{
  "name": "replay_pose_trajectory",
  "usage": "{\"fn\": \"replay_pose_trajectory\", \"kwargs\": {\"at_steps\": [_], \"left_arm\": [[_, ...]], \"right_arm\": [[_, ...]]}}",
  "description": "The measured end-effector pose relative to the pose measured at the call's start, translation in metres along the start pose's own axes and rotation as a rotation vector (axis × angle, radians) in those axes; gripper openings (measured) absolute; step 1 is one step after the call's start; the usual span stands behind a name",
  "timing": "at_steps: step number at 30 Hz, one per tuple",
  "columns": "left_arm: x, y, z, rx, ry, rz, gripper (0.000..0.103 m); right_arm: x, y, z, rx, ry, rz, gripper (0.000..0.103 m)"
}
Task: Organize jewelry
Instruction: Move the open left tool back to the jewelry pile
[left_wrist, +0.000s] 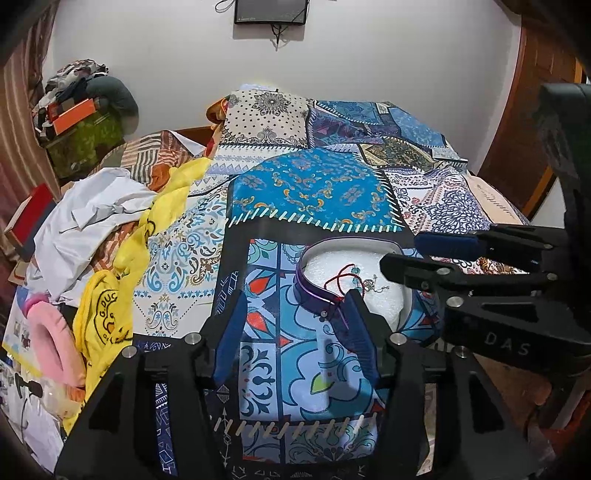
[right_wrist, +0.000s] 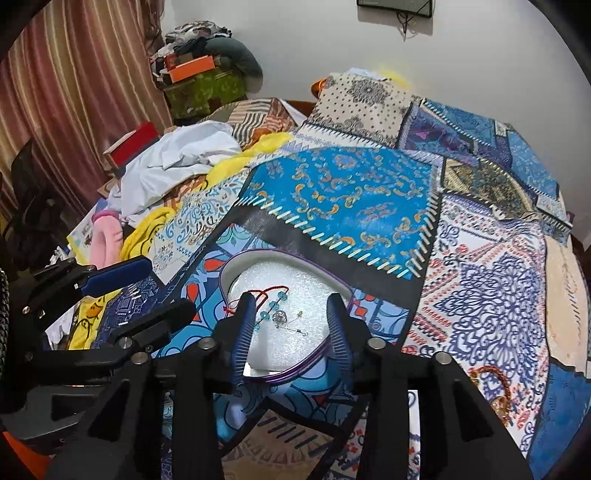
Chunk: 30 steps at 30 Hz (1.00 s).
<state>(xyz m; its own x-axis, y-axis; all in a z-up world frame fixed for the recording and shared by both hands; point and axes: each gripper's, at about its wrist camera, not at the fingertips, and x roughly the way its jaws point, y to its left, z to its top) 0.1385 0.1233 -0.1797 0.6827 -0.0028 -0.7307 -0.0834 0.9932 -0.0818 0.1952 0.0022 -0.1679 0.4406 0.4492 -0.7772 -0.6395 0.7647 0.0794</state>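
Note:
An oval box (right_wrist: 284, 373) with a purple rim and white foam lining lies on the patchwork bedspread (right_wrist: 343, 192). On the foam rest a red cord bracelet with blue beads (right_wrist: 271, 306), a small silver pendant (right_wrist: 280, 317) and a thin hook earring (right_wrist: 300, 329). My right gripper (right_wrist: 291, 306) hangs open over the box, its fingers either side of the jewelry and pressing on nothing. My left gripper (left_wrist: 293, 306) is open at the box's (left_wrist: 314, 291) near-left rim, with its right finger against the rim. The red cord (left_wrist: 340, 277) shows there, and the right gripper (left_wrist: 417, 254) comes in from the right.
A brown and gold beaded bracelet (right_wrist: 495, 384) lies on the bedspread to the right of the box. White cloth (left_wrist: 96, 210), a yellow garment (left_wrist: 107, 325) and a pink padded item (left_wrist: 55, 339) are heaped along the left. A red box (left_wrist: 33, 218) and stacked bags (left_wrist: 85, 122) stand behind the heap.

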Motion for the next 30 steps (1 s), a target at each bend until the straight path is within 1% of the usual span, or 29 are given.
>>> {"fn": "replay_pose_trajectory", "kwargs": {"at_steps": [7, 13, 22, 30], "left_arm": [[-0.011, -0.009, 0.004, 0.008, -0.014, -0.002, 0.055], [-0.021, -0.026, 0.01, 0.03, -0.038, -0.013, 0.058], [-0.03, -0.067, 0.022, 0.067, -0.062, -0.057, 0.059], [-0.022, -0.113, 0.03, 0.113, -0.044, -0.11, 0.06]], "right_arm": [[-0.022, -0.005, 0.0, -0.002, -0.045, -0.033, 0.037], [-0.048, -0.02, -0.007, 0.022, -0.09, -0.061, 0.037], [-0.083, -0.057, -0.026, 0.089, -0.138, -0.117, 0.037], [-0.114, -0.104, -0.05, 0.17, -0.172, -0.189, 0.037]]}}
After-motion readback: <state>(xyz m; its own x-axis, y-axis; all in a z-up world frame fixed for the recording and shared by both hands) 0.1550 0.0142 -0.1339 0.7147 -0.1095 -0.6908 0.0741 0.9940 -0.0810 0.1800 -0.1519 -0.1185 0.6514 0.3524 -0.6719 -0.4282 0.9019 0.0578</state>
